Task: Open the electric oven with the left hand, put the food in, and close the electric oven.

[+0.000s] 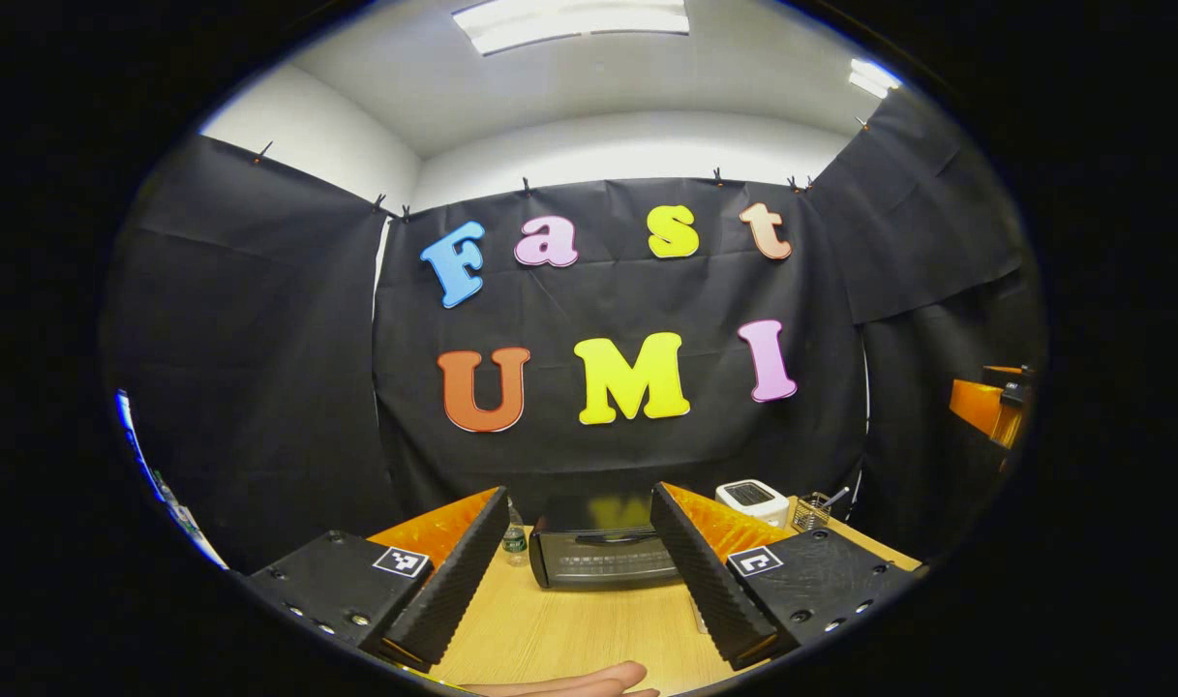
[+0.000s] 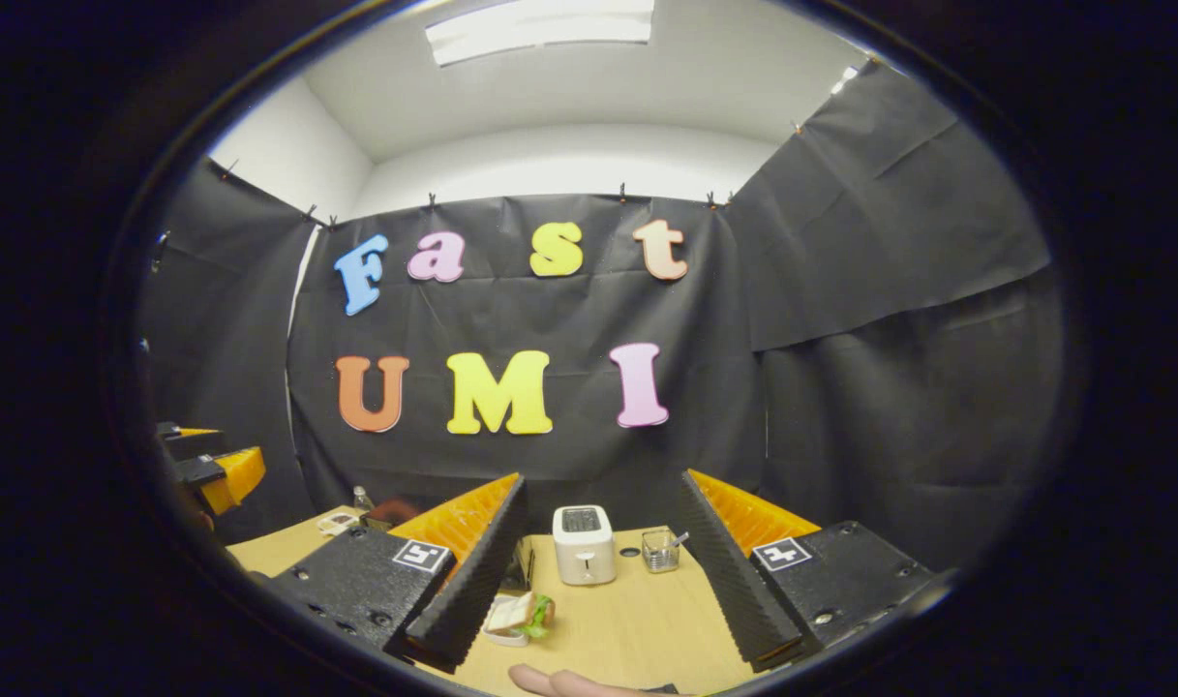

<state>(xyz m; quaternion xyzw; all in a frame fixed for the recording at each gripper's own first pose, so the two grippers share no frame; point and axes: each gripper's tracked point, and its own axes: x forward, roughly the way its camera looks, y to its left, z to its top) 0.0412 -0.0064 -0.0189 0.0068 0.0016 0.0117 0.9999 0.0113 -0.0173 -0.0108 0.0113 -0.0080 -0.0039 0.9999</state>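
the left gripper (image 1: 579, 571) is hovering over the near part of the wooden table (image 1: 589, 629), its two black ribbed fingers (image 1: 453, 581) standing wide apart with nothing between them but air. straight ahead, framed in that gap, the electric oven (image 1: 603, 550) is sitting toward the table's far edge against the black cloth wall, its glass door shut and its dark handle bar running across the top of the door. a small bottle (image 1: 516, 542) is standing just beside the oven on its left, and a white toaster (image 1: 753, 499) and a little wire basket (image 1: 813, 511) are standing farther along the far edge to its right. a fingertip of the person's hand (image 1: 589, 681) is showing at the bottom of the left gripper view.

the right gripper (image 2: 598, 600) is also holding its fingers (image 2: 472, 590) spread wide and gripping nothing. in the right gripper view the food, a sandwich (image 2: 521, 615) with green leaf showing (resting on what looks like a small white dish), is lying on the table just beside the left-side finger, partly hidden behind it. beyond it the toaster (image 2: 584, 544) is standing near the far edge, with the wire basket (image 2: 660, 550) close on its right. the other gripper, orange and black, is showing at the left margin of the right gripper view.
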